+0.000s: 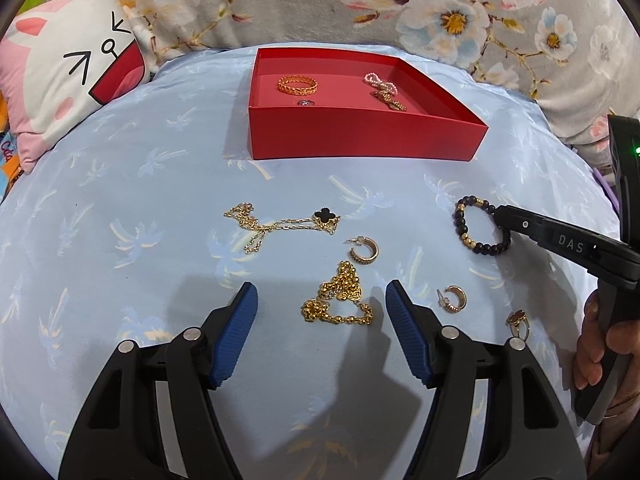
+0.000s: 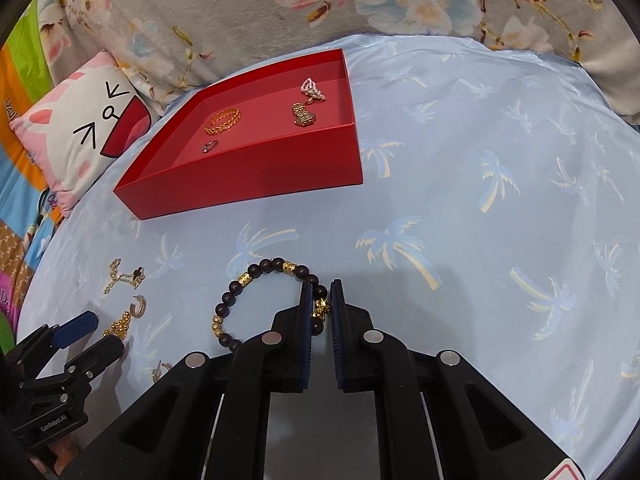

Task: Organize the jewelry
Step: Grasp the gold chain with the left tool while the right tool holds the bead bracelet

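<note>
A red box (image 1: 360, 136) (image 2: 256, 176) on the blue cloth holds a gold bangle (image 1: 298, 85), a pearl piece (image 1: 380, 81), a gold band piece (image 1: 390, 101) and a small ring (image 1: 306, 103). My right gripper (image 2: 321, 286) (image 1: 500, 214) is shut on a dark bead bracelet (image 2: 248, 276) (image 1: 464, 220) lying on the cloth. My left gripper (image 1: 322, 296) is open, low over a gold chain heap (image 1: 340, 300). A gold necklace with black clover (image 1: 288, 222), two hoop earrings (image 1: 364, 251) (image 1: 454, 298) and a ring (image 1: 518, 322) lie loose.
A cat-face pillow (image 1: 68, 88) lies at the left of the box. A floral blanket (image 1: 360, 4) runs along the back. The blue palm-print cloth (image 2: 480, 200) stretches to the right of the box.
</note>
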{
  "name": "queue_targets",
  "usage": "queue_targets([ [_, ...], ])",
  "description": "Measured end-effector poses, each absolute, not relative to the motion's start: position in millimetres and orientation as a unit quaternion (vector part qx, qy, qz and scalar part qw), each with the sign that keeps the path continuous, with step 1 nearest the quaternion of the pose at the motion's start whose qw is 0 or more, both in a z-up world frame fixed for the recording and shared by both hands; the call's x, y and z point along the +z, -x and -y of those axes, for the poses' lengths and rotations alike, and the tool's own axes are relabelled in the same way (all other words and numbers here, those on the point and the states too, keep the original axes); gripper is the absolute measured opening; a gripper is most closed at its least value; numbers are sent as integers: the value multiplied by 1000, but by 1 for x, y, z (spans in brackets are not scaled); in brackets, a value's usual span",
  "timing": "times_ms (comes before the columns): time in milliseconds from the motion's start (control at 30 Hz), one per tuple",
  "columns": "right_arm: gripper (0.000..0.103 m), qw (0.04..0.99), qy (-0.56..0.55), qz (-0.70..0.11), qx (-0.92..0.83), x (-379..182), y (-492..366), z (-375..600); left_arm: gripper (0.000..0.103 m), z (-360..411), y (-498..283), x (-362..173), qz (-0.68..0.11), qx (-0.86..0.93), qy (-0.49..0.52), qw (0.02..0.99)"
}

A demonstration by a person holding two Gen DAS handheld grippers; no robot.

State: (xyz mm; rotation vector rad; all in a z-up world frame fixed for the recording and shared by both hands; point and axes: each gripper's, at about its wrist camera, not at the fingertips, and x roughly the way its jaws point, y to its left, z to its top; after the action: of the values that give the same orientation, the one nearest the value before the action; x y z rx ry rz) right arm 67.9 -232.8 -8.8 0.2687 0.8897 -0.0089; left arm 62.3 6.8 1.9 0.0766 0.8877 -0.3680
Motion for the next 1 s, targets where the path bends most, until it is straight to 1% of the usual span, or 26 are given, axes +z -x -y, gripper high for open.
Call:
queue_targets([
  [167,9,894,-130,-429,-4,-9,-68,233,54,0,-63,1,-427,-161,-52,888],
  [200,9,894,-131,-429,-4,-9,-68,233,50,2,-62,1,-426,-157,-57,889],
  [267,9,894,-132,-429,-3,-9,-68,232,47,7,-62,0,-425,-149,-77,890],
  [333,9,893,-134,-429,-2,-9,-68,233,39,12,-60,0,-423,-148,-91,889],
  [433,9,893,-137,-429,0,-9,-68,233,31,16,-58,1,-421,-153,-96,889],
  [500,9,893,-139,-429,2,-10,-68,234,26,16,-57,1,-421,-158,-94,888],
  [567,9,892,-140,-429,3,-10,-68,235,24,15,-57,1,-421,-162,-89,888],
  [600,9,892,-141,-429,4,-10,-68,236,20,14,-57,1,-422,-163,-85,888],
  [667,9,892,-142,-429,6,-10,-68,236,16,11,-58,1,-422,-164,-77,888],
  [733,9,892,-143,-429,8,-10,-68,236,6,10,-59,2,-423,-166,-71,888],
  [1000,9,893,-149,-425,15,-10,-66,237,3,13,-55,3,-421,-175,-70,887],
])
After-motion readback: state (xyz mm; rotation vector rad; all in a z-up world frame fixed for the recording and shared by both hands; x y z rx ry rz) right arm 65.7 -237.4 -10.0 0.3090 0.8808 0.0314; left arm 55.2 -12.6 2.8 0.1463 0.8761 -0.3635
